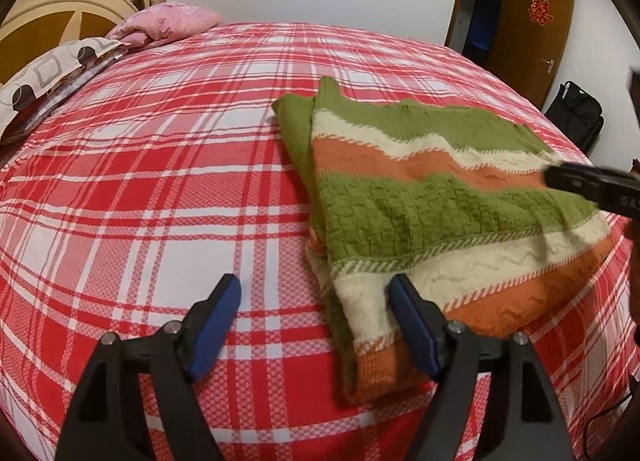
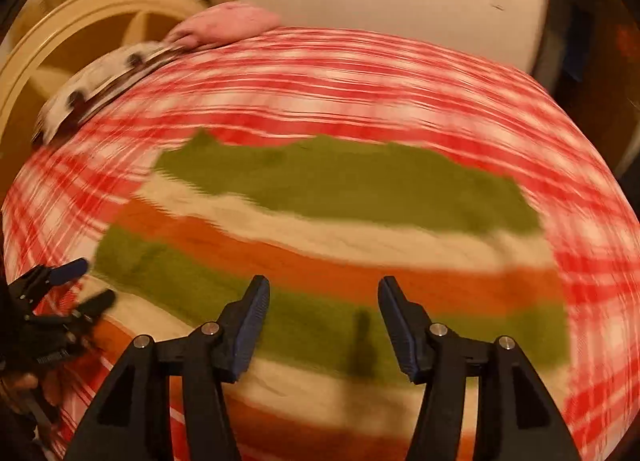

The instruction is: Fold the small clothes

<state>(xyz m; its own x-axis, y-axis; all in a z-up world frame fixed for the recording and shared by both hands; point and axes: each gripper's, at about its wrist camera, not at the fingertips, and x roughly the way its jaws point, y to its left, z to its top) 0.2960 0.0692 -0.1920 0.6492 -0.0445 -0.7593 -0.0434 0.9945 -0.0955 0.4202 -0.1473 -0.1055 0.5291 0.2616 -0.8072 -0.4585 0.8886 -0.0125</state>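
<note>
The striped knit sweater [image 1: 432, 213] lies folded lengthwise on the plaid bed sheet [image 1: 160, 181], its folded edge toward the pillows. To fold again cleanly, I would pinch both layers at the near hem corners, lift evenly, and carry hem to collar without dragging. The left claw [image 1: 316, 321] is released and wide, one finger [image 1: 412, 325] over the hem, gripping nothing. The right claw [image 2: 322, 325] (its view is blurred) hovers over the sweater, released and empty.

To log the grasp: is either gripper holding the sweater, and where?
Neither. The left gripper and right gripper are open over the sweater.
</note>
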